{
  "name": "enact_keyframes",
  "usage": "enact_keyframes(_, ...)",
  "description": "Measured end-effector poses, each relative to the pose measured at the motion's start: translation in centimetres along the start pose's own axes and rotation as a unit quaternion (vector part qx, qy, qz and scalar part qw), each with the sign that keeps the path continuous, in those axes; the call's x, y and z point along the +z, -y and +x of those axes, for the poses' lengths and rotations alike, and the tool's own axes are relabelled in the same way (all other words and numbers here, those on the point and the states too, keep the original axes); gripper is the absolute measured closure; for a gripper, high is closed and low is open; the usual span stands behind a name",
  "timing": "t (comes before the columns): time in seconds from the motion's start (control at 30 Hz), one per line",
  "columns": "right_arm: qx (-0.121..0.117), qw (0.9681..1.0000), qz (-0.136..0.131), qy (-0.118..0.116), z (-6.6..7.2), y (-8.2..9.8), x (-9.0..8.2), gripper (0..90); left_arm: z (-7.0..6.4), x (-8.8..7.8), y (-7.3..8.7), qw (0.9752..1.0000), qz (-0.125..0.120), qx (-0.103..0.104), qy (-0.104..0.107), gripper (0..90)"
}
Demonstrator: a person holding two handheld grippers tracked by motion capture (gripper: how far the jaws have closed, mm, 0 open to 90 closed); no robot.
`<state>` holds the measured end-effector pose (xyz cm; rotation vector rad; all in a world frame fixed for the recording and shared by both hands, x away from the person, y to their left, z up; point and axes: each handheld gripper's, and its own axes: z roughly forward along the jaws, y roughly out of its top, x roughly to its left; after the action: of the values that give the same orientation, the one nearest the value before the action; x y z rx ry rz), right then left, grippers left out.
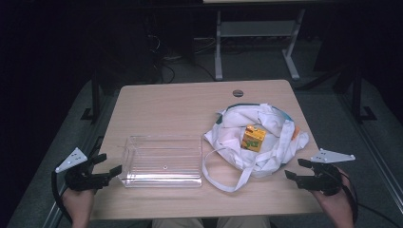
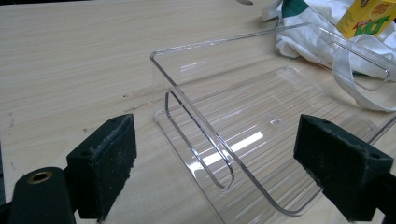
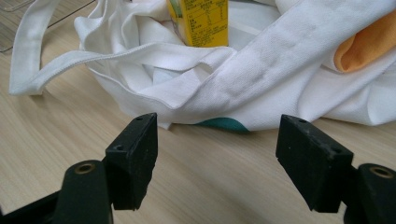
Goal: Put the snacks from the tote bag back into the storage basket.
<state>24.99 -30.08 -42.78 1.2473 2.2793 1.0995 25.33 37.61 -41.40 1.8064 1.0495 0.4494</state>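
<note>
Your right gripper (image 3: 217, 161) is hovering with jaws spread wide, pinching nothing; just ahead of it the crumpled white cloth tote bag (image 3: 261, 84) is lying on the wooden table (image 3: 210, 186), and beyond, the yellow juice carton (image 3: 201, 21) is sitting inside it. Your left gripper (image 2: 215, 175) (also spread, empty) is facing the clear plastic rectangular tray (image 2: 261, 126).

Room was pretty dim. Light wood table (image 1: 166, 102) with a round cable hole (image 1: 238, 93) at 12 o'clock sat on grey carpet (image 1: 328, 114). Behind it, around 12, a white desk frame (image 1: 256, 40) stood with cables (image 1: 164, 59) tangled at 11.
</note>
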Motion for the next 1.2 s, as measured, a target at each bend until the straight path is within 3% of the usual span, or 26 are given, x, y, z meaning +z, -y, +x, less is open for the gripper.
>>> enact_keyframes(0.13, -0.003, 1.0000, -0.002, 0.000, 0.1, -0.2, -0.1, 28.8, 0.0, 0.0, 0.0, 1.0000, 0.000, 0.002, 0.002, 12.8)
enact_keyframes(0.23, -0.004, 0.9999, 0.000, -0.015, 0.0, -0.6, -0.1, 27.5, -0.1, 0.0, 0.0, 1.0000, 0.000, 0.001, -0.001, 12.8)
enact_keyframes(0.3, -0.012, 0.9999, 0.007, -0.008, 0.2, -1.1, -0.1, 27.4, -0.2, -0.1, 0.0, 1.0000, -0.001, 0.001, -0.002, 12.8)
enact_keyframes(0.7, -0.038, 0.9988, 0.022, -0.018, -0.1, -5.1, -0.2, 26.9, -0.1, -0.1, 0.0, 1.0000, 0.000, -0.001, 0.002, 12.8)
enact_keyframes(1.2, -0.068, 0.9966, 0.044, -0.018, -0.5, -8.2, 0.1, 27.2, 0.0, -0.1, 0.1, 1.0000, -0.001, -0.009, 0.001, 12.8)
